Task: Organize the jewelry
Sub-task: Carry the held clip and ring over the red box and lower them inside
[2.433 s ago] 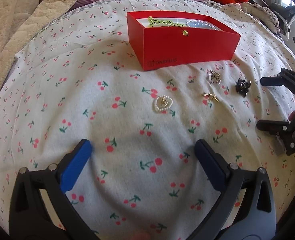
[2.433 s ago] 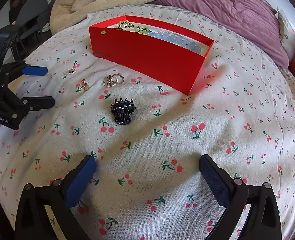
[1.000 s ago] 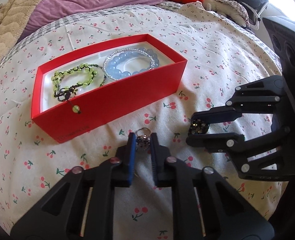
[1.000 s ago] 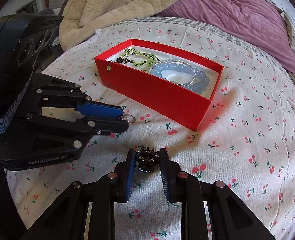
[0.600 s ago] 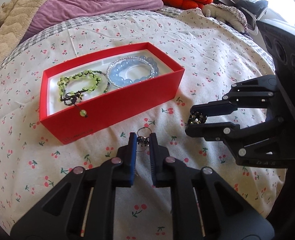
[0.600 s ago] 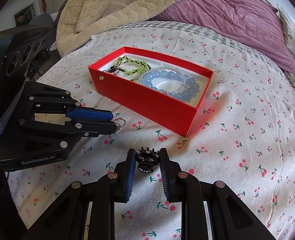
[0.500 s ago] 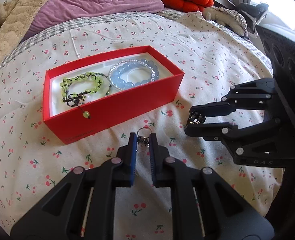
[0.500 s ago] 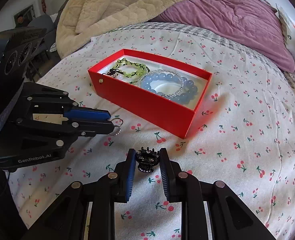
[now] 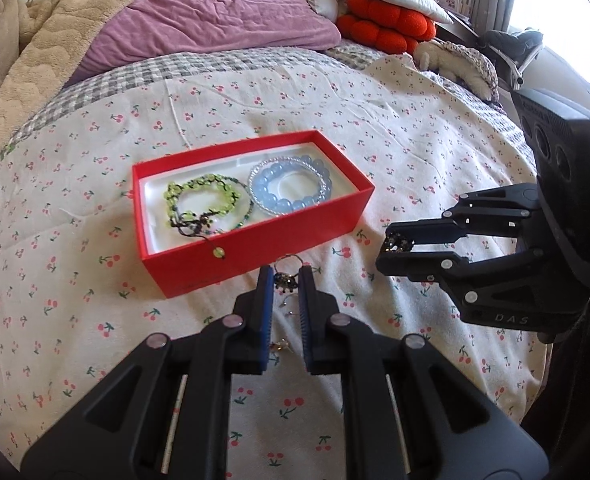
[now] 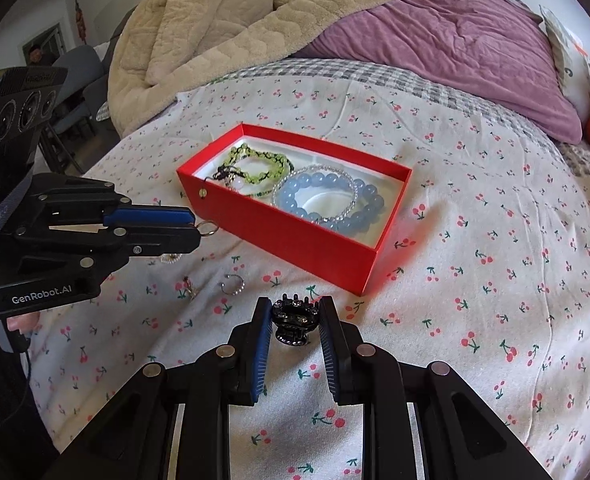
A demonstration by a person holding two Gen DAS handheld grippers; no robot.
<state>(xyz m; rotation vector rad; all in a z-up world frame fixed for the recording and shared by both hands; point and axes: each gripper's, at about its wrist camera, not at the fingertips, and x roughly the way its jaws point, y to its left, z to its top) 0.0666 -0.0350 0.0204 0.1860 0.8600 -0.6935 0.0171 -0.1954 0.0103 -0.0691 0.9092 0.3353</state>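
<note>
Red box (image 9: 255, 256) sits open-topped on the cherry-print sheet (image 9: 407, 128), long side facing both grippers. Inside, on a white liner: green bracelet (image 9: 203, 200) at one end, blue bracelet (image 9: 291, 188) at the other, the two nearly touching. One green bead hangs over the box's near wall.

Left gripper (image 9: 286, 280): fingers pinched on a small dark charm with a ring (image 9: 286, 276), held above the sheet just short of the box's near wall. Ring loop pokes out past the tips in the right view (image 10: 207, 227).

Right gripper (image 10: 295, 320): fingers closed on a black hair clip (image 10: 295, 320), held clear of the sheet, near the box's near corner but apart from it.

Loose on the sheet between the grippers and box: silver ring (image 10: 233, 283), small gold piece (image 10: 191, 286), and a pearl piece (image 10: 171, 258) partly hidden under the left gripper; kind unclear.

Room: open sheet right of the box; beige blanket (image 10: 231, 32) and purple duvet (image 10: 447, 48) lie well behind the far wall. The two grippers sit near each other, not touching.
</note>
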